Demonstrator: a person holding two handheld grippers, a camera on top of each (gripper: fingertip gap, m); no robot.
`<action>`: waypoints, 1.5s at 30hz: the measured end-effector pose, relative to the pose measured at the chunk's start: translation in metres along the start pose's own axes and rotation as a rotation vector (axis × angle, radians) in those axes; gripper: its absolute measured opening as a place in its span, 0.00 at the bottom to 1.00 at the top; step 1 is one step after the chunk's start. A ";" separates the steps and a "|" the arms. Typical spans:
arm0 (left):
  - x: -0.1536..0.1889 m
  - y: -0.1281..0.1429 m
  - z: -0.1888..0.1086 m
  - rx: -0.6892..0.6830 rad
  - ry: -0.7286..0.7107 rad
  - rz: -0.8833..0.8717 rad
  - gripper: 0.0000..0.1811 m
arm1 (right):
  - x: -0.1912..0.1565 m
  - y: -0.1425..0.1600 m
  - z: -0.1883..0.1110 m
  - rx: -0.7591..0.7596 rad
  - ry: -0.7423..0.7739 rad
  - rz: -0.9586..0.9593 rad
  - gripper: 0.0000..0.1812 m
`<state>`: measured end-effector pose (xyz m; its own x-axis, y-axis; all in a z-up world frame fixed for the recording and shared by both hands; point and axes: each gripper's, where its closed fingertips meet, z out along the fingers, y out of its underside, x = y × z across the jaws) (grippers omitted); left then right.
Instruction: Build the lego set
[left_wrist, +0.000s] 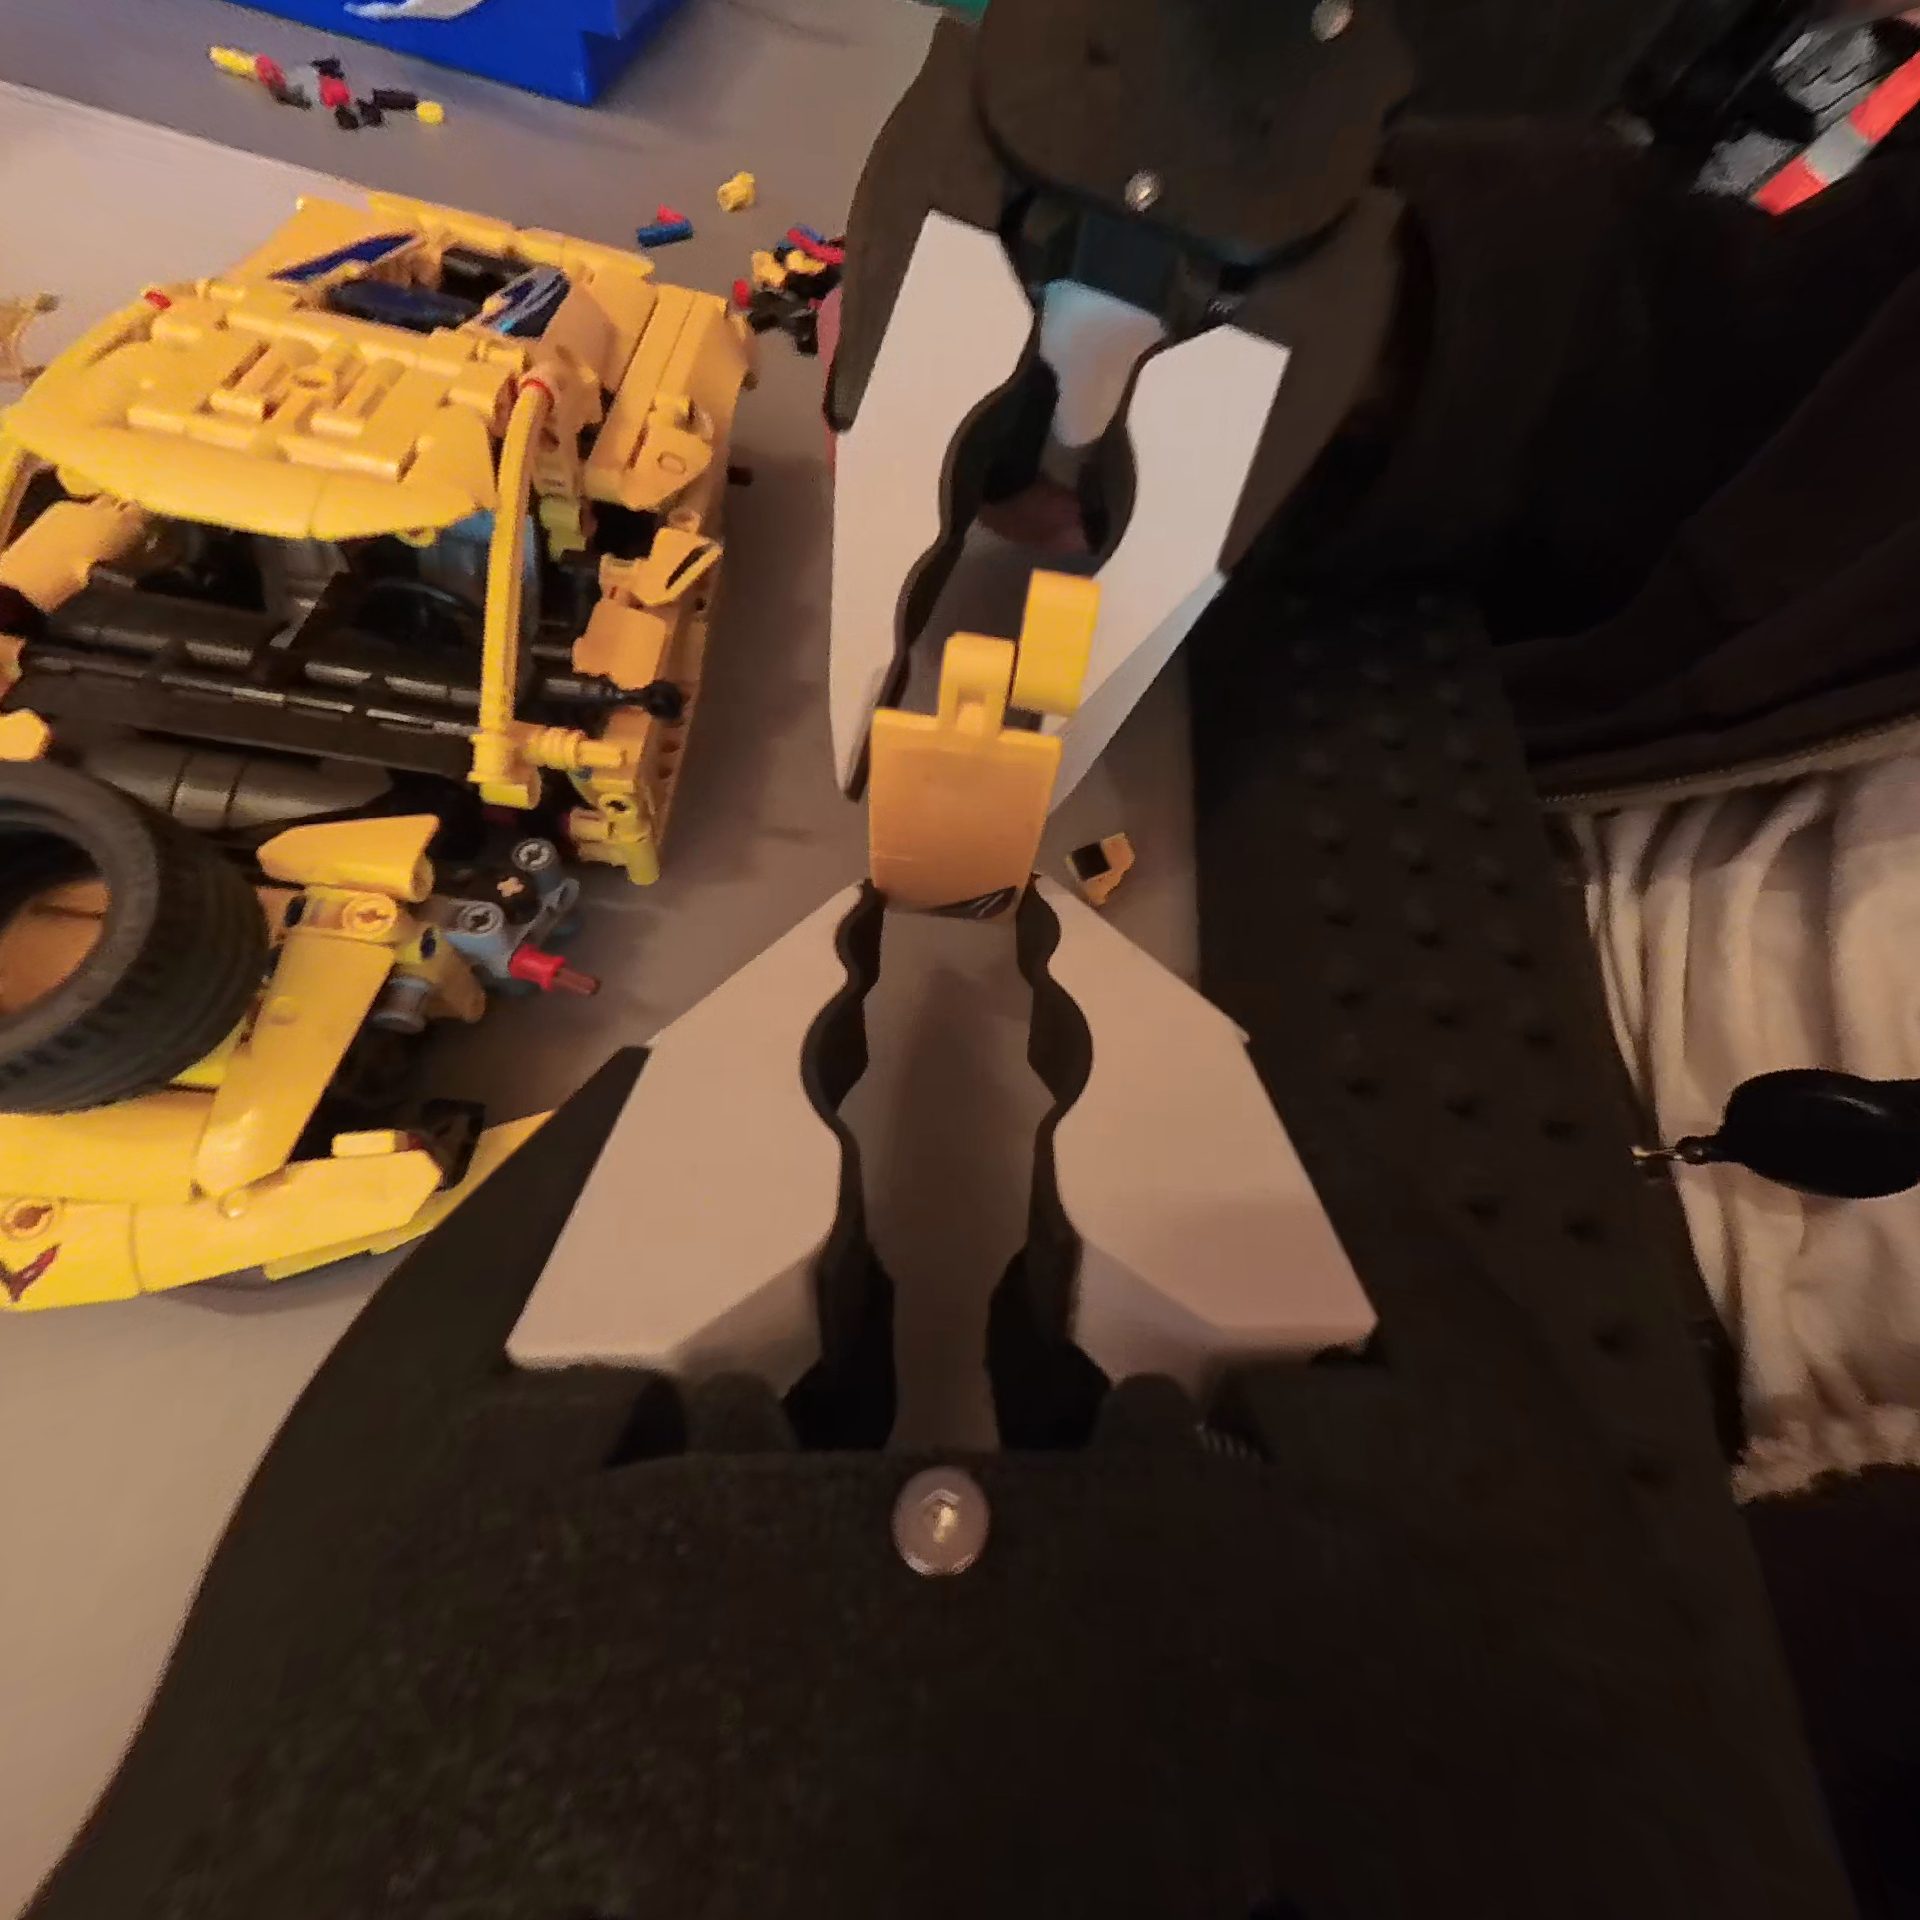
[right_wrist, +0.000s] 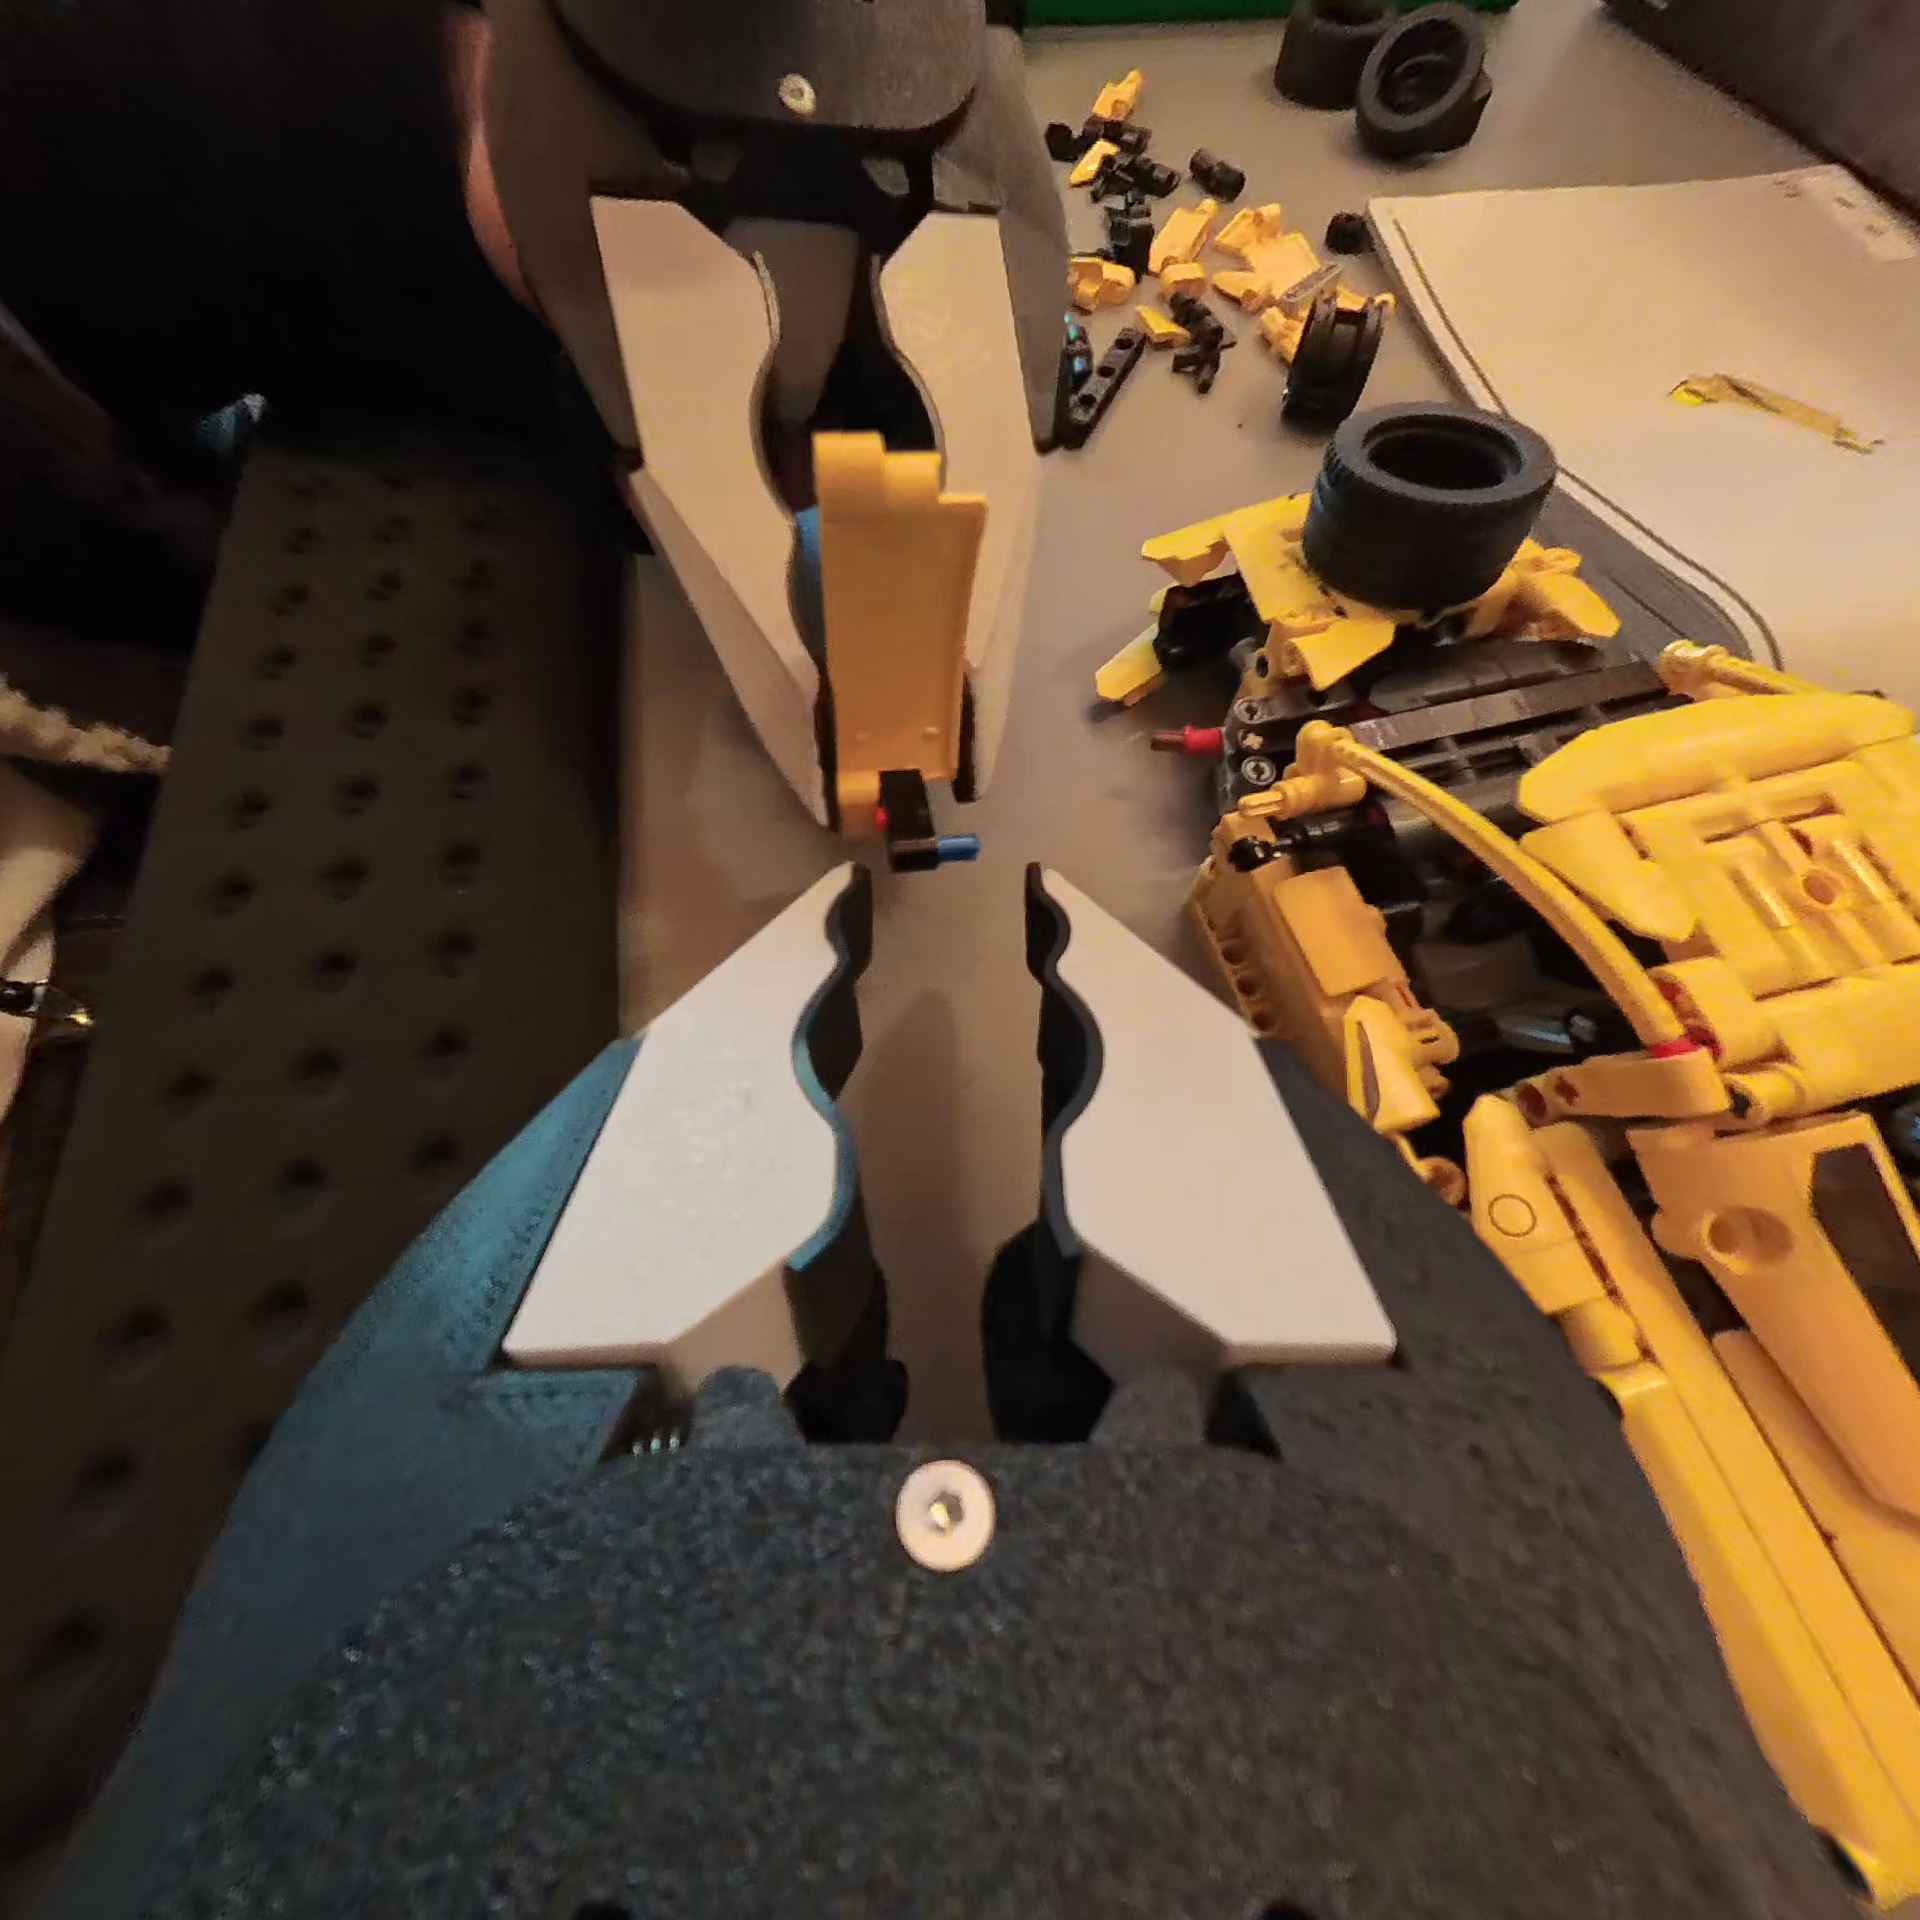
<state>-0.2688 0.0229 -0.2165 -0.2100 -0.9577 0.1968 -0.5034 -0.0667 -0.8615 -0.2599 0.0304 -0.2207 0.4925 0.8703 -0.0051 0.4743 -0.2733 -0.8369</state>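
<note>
My left gripper (left_wrist: 951, 904) is shut on the near end of a flat yellow panel (left_wrist: 956, 800), held above the grey table. In the right wrist view the left gripper (right_wrist: 899, 800) comes in from the top, with the panel (right_wrist: 894, 623) upright between its fingers. A black connector with a blue pin (right_wrist: 925, 836) sits at the panel's free end. My right gripper (right_wrist: 945, 883) is open and empty, its tips just short of that connector. The partly built yellow car (left_wrist: 312, 623) lies to the left; in the right wrist view the car (right_wrist: 1558, 987) is on the right.
A loose black tyre (right_wrist: 1423, 509) rests on the car's end. Loose yellow and black parts (right_wrist: 1195, 260), more tyres (right_wrist: 1382, 73) and an instruction booklet (right_wrist: 1662, 312) lie beyond. A blue box (left_wrist: 468, 31), scattered pins (left_wrist: 332, 88) and a perforated black strip (left_wrist: 1403, 935) are nearby. The grippers are tip to tip, or close to it.
</note>
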 end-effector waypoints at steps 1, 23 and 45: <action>0.003 -0.003 -0.001 0.015 0.015 0.000 0.14 | -0.003 -0.003 -0.001 0.017 -0.027 0.012 0.14; 0.021 -0.050 -0.028 0.302 0.172 -0.083 0.13 | -0.013 -0.056 -0.030 0.360 -0.291 0.328 0.08; -0.007 -0.029 -0.029 0.209 0.067 -0.151 0.13 | -0.049 0.043 -0.014 -0.236 -0.164 -0.038 0.11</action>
<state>-0.2773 0.0394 -0.1796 -0.2043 -0.9124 0.3546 -0.3507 -0.2700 -0.8967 -0.2534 -0.0300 -0.2487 0.3552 0.9313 -0.0807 0.6567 -0.3100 -0.6875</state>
